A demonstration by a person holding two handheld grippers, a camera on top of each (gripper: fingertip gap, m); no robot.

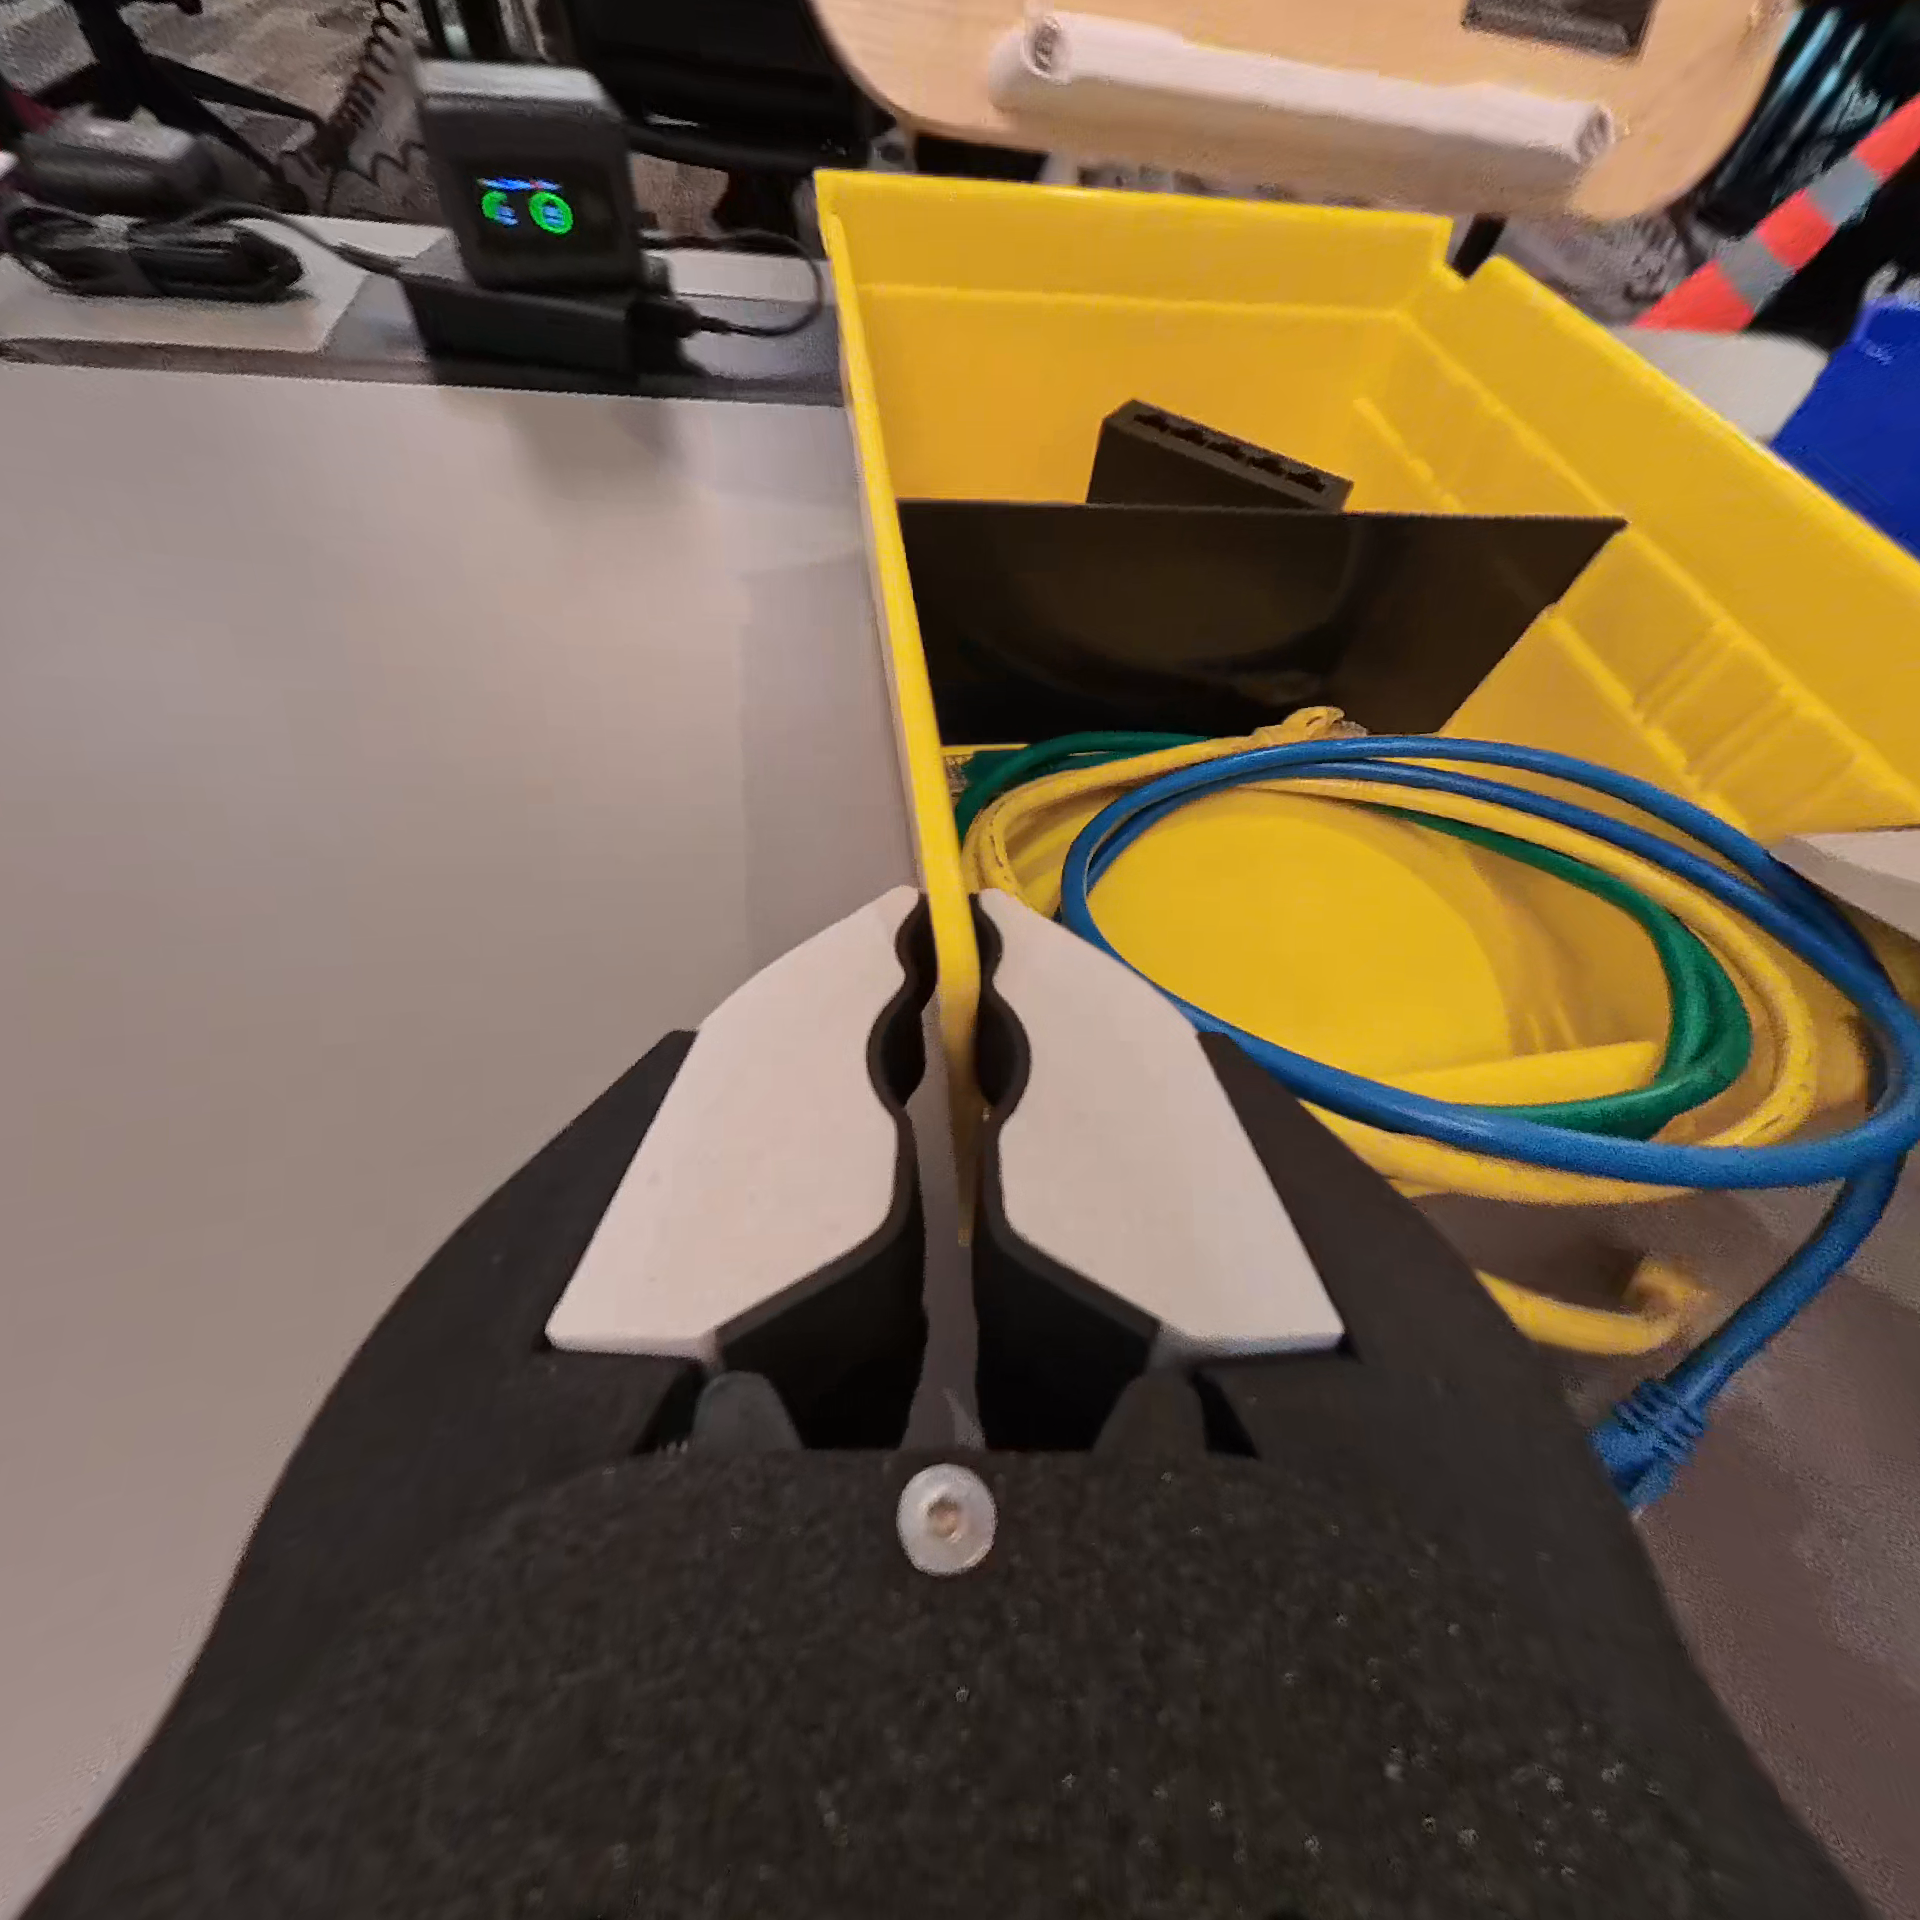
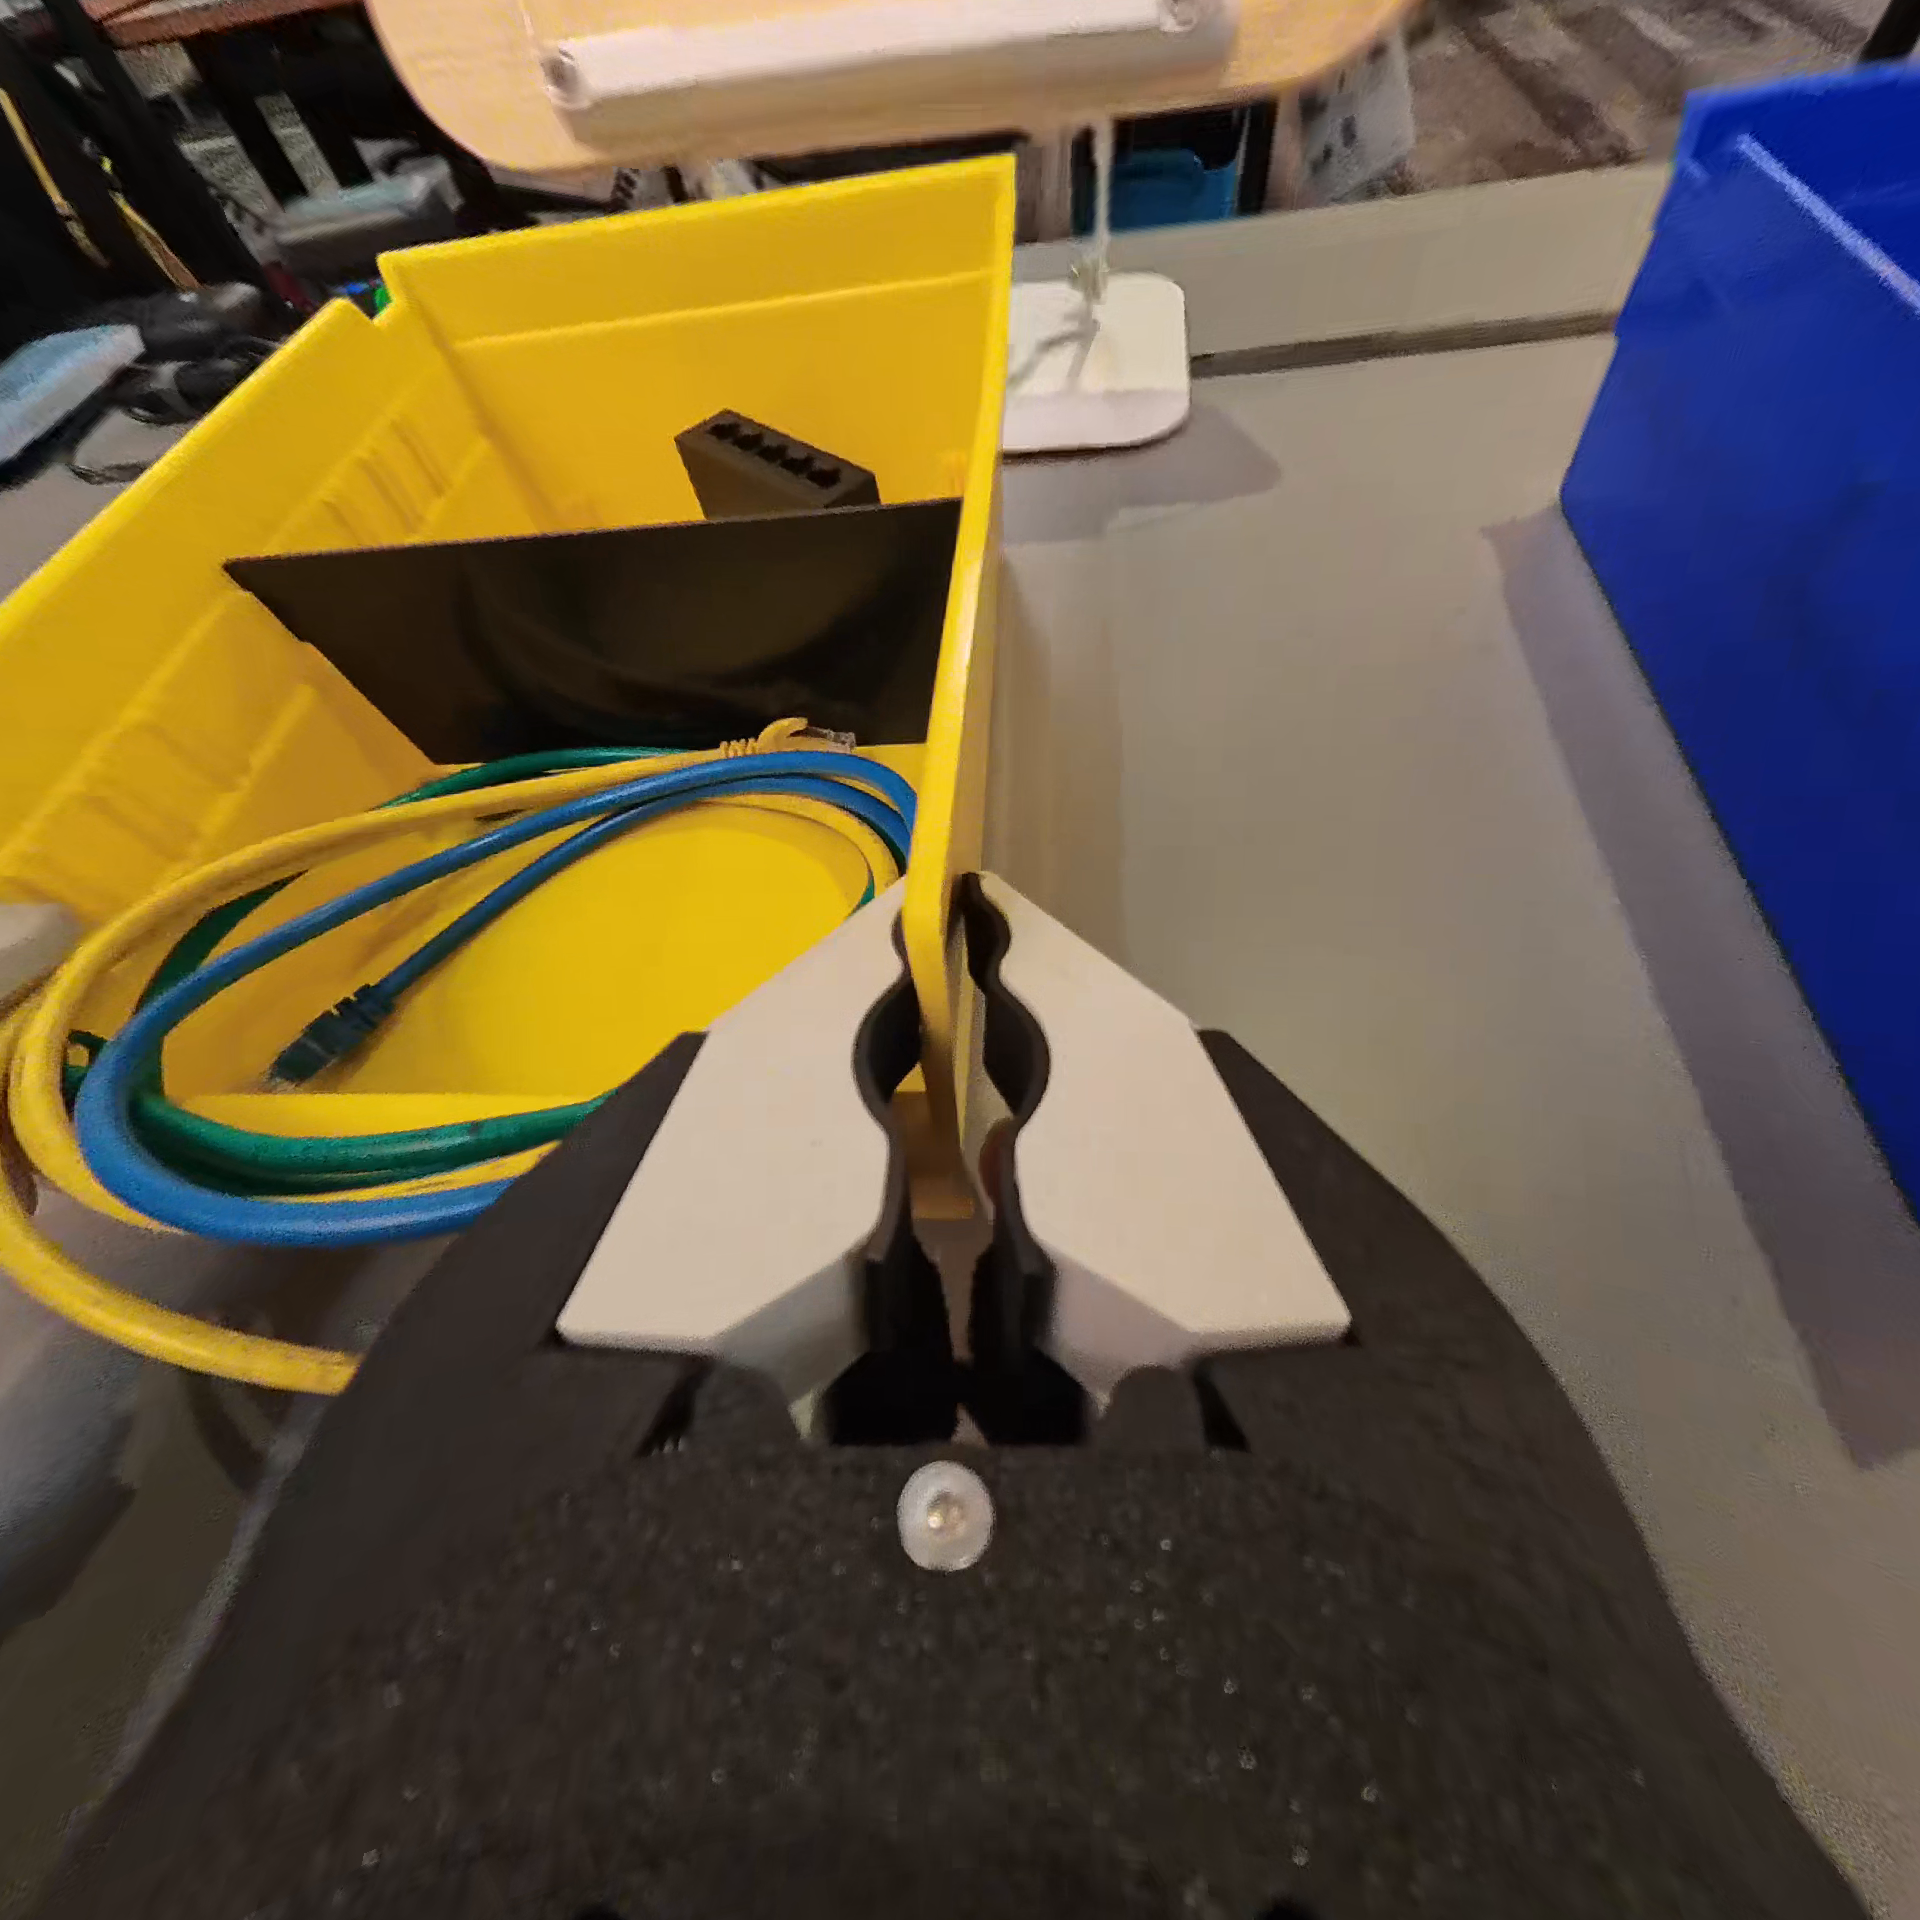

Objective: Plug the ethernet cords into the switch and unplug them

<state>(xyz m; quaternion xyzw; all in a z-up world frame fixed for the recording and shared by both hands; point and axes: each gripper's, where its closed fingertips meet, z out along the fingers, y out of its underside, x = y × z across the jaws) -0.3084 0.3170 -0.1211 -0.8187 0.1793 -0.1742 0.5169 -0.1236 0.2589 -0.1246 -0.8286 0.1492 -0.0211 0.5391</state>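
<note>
A yellow bin stands on a grey table. Behind its black divider leans the black ethernet switch, ports up. In front of the divider lie coiled blue, yellow and green ethernet cords, spilling over the low front edge. My left gripper is shut on the bin's left side wall. My right gripper is shut on the bin's right side wall.
A blue bin stands right of the yellow one. A black charger with green lights and cables sits at the back left. A white lamp base stands behind the yellow bin, under a wooden panel. Left tips to right tips: about 20 cm. My left tips are about 45 cm from the white lamp base, my right tips only 35 cm.
</note>
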